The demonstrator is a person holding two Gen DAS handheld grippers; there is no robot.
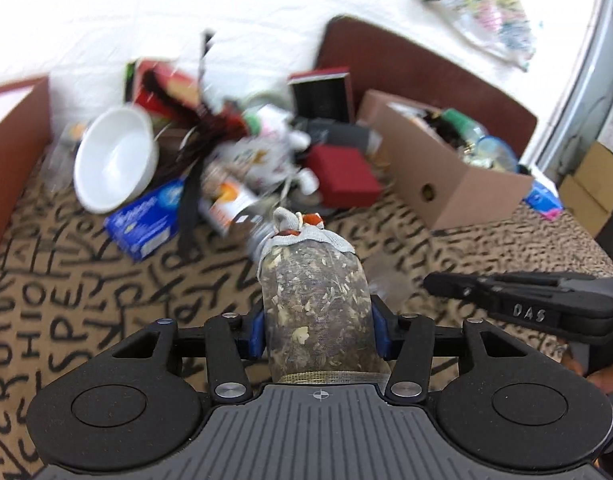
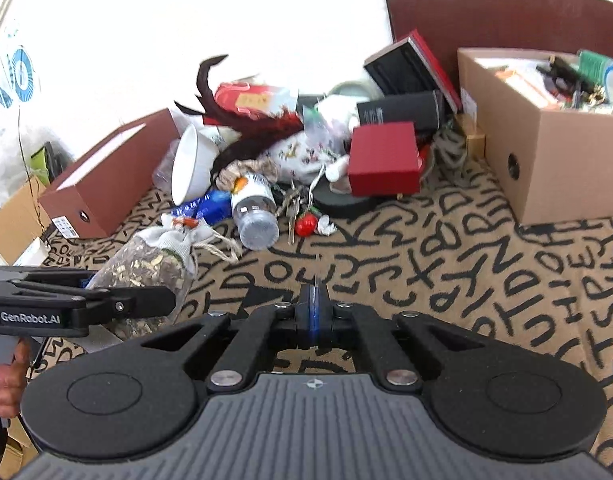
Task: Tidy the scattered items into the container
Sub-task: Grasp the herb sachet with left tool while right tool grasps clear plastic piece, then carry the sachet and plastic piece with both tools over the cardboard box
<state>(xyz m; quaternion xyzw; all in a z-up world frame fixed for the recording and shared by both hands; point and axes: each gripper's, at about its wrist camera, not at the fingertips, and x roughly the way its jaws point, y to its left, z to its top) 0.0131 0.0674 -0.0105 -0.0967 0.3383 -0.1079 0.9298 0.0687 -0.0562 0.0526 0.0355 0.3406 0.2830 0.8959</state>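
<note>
Left wrist view: the left gripper [image 1: 318,328] pinches a mesh sachet [image 1: 318,304], long axis pointing ahead; the cardboard box [image 1: 458,188] lies ahead and right of it.

Right wrist view: the right gripper [image 2: 314,312], pressed together and empty, sits nearer that box [image 2: 554,168], the sachet [image 2: 146,268] far left of it.

Both wrist cameras are looking forward and downward, close over the lettered cloth [image 1: 66,300]. Both are sharing the clutter pile [image 2: 290,152] and cardboard box [image 1: 450,184].
</note>
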